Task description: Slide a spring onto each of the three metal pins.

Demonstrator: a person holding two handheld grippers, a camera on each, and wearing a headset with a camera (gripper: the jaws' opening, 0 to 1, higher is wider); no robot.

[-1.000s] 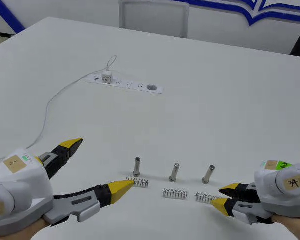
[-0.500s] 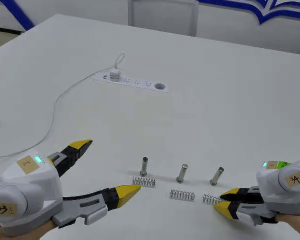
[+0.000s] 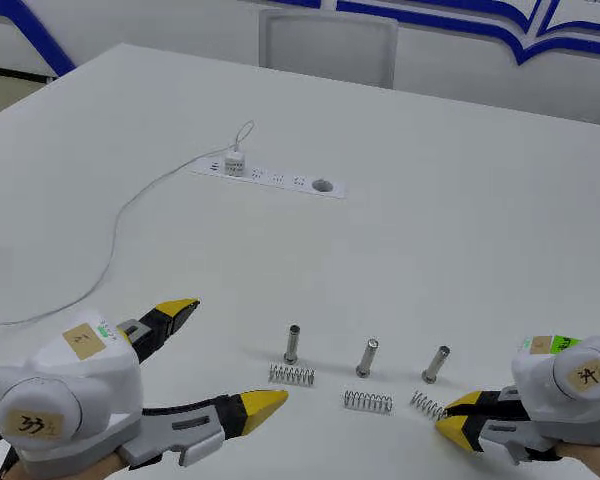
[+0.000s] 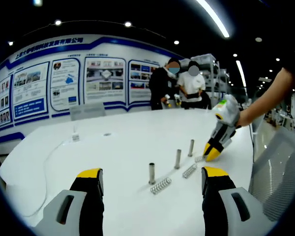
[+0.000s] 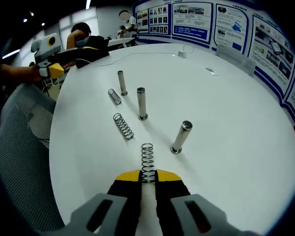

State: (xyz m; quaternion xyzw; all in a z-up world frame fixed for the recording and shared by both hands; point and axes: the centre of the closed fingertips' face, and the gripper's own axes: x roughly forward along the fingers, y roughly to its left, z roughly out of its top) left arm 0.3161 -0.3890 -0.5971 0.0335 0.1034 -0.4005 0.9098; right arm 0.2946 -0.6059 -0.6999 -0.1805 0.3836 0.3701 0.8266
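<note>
1. The right tongs are drawn almost together and nip the near end of the right spring, which lies flat on the white surface just in front of the right pin.
2. The left tongs stand wide open and hold nothing. They hover low, just beside the left spring.
3. The springs look like thin wire coils: very light, soft along their length, and likely to roll or flick away if squeezed hard.
4. The best hold is probably a gentle one across the coils near one end. That leaves the far end open to meet a pin's tip.
5. The pins look like stiff, smooth metal. Each stands upright on a small flared foot, so a sideways nudge could well tip one over.
6. If a pin needs steadying, the free tongs could take it low on the shank.
7. There are three pins in a row: the left pin, the middle pin and the right pin.
8. There are three springs, one lying before each pin, with the middle spring between the other two.
9. No spring is on a pin yet.
</note>
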